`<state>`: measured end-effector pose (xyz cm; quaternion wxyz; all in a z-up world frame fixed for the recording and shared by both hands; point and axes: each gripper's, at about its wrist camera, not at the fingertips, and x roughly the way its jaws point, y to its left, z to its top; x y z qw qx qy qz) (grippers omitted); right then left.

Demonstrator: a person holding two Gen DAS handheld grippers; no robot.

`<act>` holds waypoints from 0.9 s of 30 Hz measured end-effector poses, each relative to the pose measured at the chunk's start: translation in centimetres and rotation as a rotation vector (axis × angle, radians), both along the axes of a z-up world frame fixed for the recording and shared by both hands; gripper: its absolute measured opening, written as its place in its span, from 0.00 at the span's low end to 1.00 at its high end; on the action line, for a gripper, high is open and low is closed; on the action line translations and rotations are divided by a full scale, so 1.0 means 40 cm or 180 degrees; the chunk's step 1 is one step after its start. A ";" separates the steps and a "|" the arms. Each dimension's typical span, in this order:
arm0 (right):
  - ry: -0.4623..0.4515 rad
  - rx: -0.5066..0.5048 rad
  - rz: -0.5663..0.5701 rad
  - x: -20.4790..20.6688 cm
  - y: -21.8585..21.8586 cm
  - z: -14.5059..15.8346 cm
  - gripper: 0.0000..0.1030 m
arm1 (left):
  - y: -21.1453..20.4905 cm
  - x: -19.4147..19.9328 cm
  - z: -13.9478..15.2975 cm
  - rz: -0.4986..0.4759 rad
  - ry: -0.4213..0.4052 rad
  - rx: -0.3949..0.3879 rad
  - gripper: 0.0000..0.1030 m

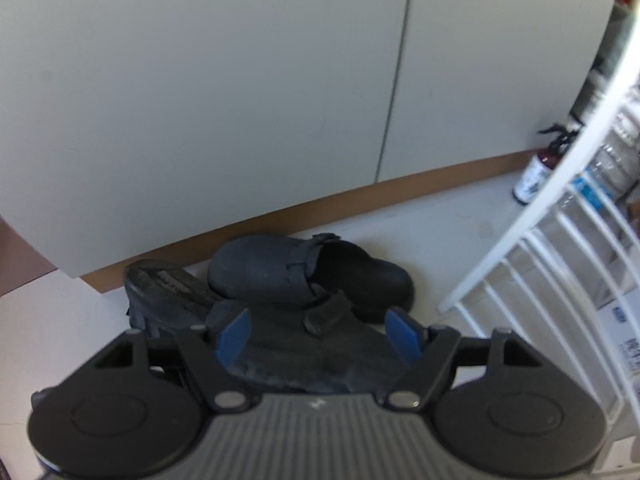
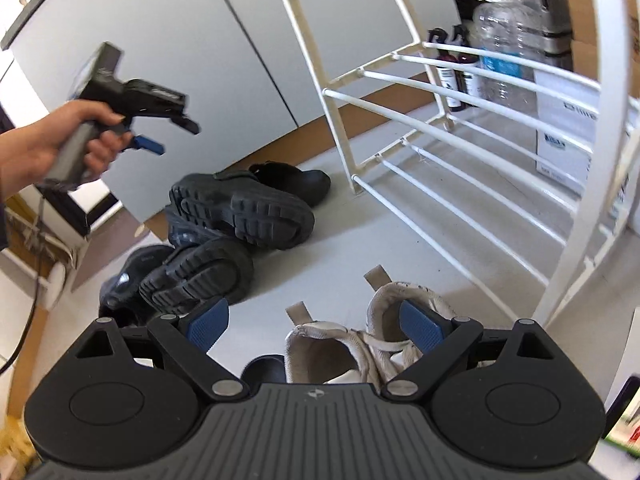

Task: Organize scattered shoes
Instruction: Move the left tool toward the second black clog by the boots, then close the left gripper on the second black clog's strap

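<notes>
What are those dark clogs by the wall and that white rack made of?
The dark strapped clogs look like matte rubber or foam, though suede is possible: dull surface, chunky treaded soles. The white slatted shoe rack looks like painted metal or plastic tubing: smooth, even, thin round bars.

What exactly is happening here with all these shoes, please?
A person is tidying shoes on the floor beside a white rack. The left hand-held gripper hangs open over a dark clog in a pile by the wall. The right hand-held gripper is open over a beige pair. Nothing is gripped yet.
</notes>
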<state>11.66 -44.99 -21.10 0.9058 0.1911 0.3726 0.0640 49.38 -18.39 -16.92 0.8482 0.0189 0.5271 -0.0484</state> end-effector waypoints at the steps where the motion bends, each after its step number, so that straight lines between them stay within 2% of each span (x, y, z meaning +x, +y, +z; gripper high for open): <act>1: 0.0006 -0.0004 0.0011 0.004 -0.003 -0.003 0.93 | 0.000 0.014 -0.014 0.0001 0.0024 0.0018 0.73; 8: 0.0132 0.0123 0.0051 0.041 0.000 -0.053 0.93 | -0.016 0.129 -0.097 -0.0004 0.0216 0.0110 0.71; 11: 0.0136 0.0129 0.0083 0.061 0.006 -0.067 0.93 | -0.048 0.176 -0.131 -0.0156 0.0308 0.0321 0.67; 14: 0.0155 0.0137 0.0113 0.080 0.014 -0.079 0.92 | -0.070 0.209 -0.156 -0.0268 0.0366 0.0395 0.66; 16: 0.0178 0.0148 0.0147 0.095 0.022 -0.089 0.92 | -0.087 0.235 -0.183 -0.0319 0.0426 0.0490 0.58; 18: 0.0200 0.0159 0.0174 0.110 0.028 -0.098 0.90 | -0.103 0.261 -0.217 -0.0362 0.0495 0.0586 0.56; 21: 0.0228 0.0151 0.0198 0.131 0.031 -0.111 0.89 | -0.108 0.284 -0.254 -0.0316 0.0600 0.0527 0.50; 23: 0.0244 0.0148 0.0195 0.143 0.029 -0.117 0.89 | -0.107 0.299 -0.283 -0.0286 0.0651 0.0486 0.40; 25: 0.0260 0.0143 0.0188 0.153 0.025 -0.125 0.89 | -0.110 0.309 -0.307 -0.0300 0.0679 0.0569 0.30; 27: 0.0282 0.0132 0.0180 0.159 0.022 -0.133 0.89 | -0.107 0.319 -0.328 -0.0269 0.0712 0.0610 0.29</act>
